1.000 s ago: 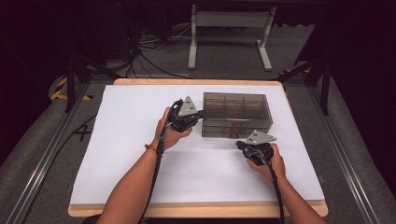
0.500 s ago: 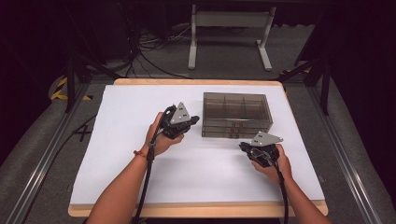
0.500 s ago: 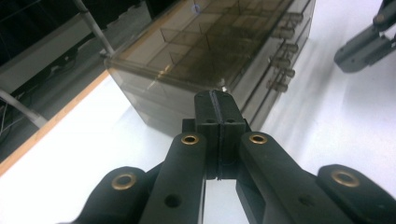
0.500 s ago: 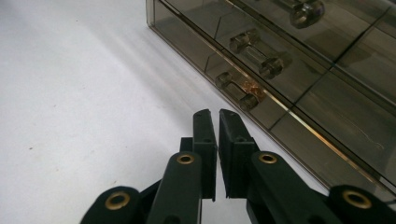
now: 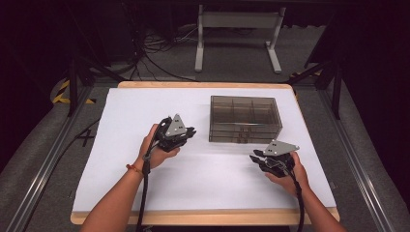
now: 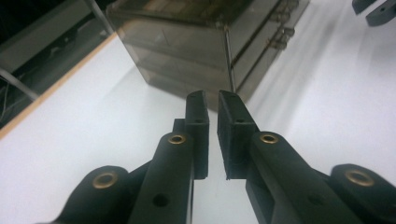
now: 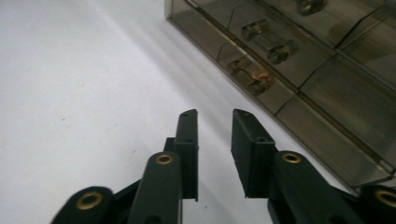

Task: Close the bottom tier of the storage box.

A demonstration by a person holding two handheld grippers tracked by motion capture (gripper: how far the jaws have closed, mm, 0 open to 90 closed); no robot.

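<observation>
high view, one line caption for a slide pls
Two hand-held grippers, left gripper and right gripper, empty beside a smoky compartment box on a white table.

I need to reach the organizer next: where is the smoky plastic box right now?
In the high view the box sits on the white table, far right of centre, beyond both grippers.

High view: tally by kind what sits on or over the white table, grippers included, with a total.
Smoky clear compartment box: 1
Handheld two-jaw grippers: 2, the left gripper and the right gripper, both off the box with nothing between the jaws
White table: 1
Total: 4
</observation>
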